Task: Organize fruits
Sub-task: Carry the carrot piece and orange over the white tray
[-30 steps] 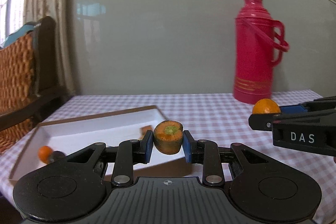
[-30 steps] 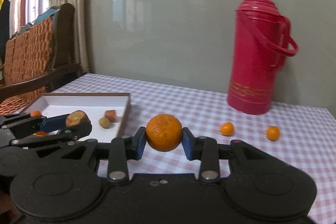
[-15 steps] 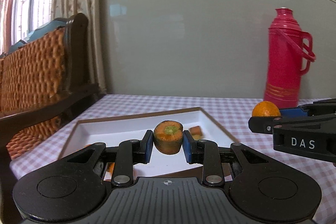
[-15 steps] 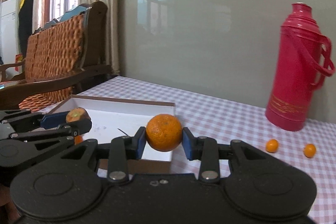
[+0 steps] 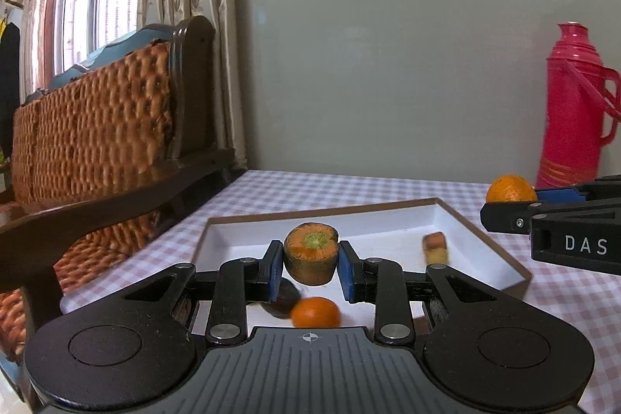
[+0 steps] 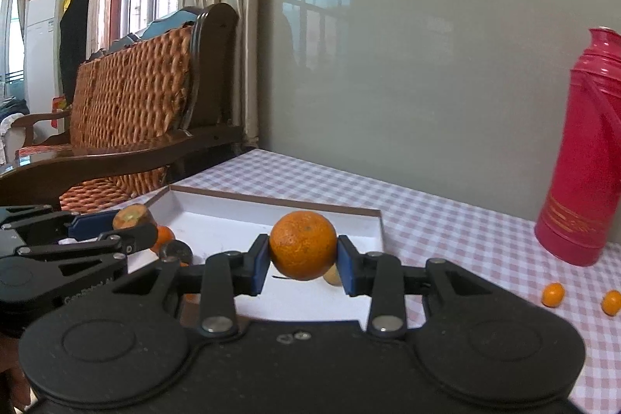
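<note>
Left wrist view: a shallow white tray (image 5: pixel 446 216) with a brown rim lying on the checked tablecloth (image 5: pixel 349 189), near the cloth's left edge. Inside the tray: a small orange (image 5: pixel 315 312) at the near side, a dark round fruit (image 5: pixel 285 297) touching it on the left, and toward the tray's right wall a blurred brownish piece (image 5: pixel 434 240) with a yellowish piece (image 5: pixel 437 255) just in front. Above the tray's middle, the left gripper (image 5: pixel 310 264), blue pads closed narrow against a cut carrot stub (image 5: pixel 310 257), cut face up. At the right edge of the picture, the right gripper (image 5: pixel 516 198) clamping an orange (image 5: pixel 510 188). Beyond it, a red thermos (image 5: pixel 574 111) standing toward the cloth's far right.

Right wrist view: the same tray (image 6: pixel 271 200), seen from its near right corner. Over the tray's near side, the right gripper (image 6: pixel 303 258) with pads pressed on both sides of the orange (image 6: pixel 303 245), held off the tray floor. Just behind the orange, a pale small fruit (image 6: pixel 333 275) on the tray floor. At left, the left gripper (image 6: pixel 128 226) gripping the carrot stub (image 6: pixel 131 216) above the tray's left wall, with the small orange (image 6: pixel 165 235) and the dark round fruit (image 6: pixel 176 252) beneath. Two more small oranges (image 6: pixel 553 294) on the cloth near its right edge, well apart from the tray, in front of the red thermos (image 6: pixel 582 158).
</note>
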Demonstrator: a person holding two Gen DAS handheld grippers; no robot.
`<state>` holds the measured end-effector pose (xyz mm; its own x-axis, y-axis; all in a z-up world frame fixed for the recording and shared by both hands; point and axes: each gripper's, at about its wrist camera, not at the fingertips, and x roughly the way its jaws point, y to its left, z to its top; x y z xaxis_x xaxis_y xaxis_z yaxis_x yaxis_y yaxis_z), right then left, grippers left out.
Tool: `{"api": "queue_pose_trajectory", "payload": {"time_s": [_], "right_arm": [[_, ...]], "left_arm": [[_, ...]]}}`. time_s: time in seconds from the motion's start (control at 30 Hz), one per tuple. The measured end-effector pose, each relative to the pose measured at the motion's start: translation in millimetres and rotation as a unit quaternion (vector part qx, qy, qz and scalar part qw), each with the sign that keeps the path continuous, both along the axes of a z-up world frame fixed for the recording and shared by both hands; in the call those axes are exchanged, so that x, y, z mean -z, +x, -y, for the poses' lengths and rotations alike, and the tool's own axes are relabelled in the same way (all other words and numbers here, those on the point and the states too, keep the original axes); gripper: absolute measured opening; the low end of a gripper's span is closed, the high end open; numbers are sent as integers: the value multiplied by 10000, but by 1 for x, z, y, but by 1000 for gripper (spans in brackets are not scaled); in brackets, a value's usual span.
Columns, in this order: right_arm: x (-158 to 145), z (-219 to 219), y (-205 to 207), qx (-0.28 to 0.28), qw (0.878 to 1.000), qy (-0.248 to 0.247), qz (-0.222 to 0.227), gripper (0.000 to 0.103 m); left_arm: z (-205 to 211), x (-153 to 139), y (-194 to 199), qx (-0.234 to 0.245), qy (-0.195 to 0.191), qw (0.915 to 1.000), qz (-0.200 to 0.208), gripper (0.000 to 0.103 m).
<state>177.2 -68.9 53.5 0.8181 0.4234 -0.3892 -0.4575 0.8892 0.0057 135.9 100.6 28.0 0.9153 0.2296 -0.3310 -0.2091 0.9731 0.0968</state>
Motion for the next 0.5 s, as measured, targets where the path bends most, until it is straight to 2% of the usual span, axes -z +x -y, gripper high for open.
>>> {"api": "queue_pose_trajectory", "payload": {"time_s": [0.5], "right_arm": [[2, -17, 27, 30, 10000, 26, -21, 28]], "left_arm": [[-27, 2, 33, -167, -242, 9996, -41, 30]]}}
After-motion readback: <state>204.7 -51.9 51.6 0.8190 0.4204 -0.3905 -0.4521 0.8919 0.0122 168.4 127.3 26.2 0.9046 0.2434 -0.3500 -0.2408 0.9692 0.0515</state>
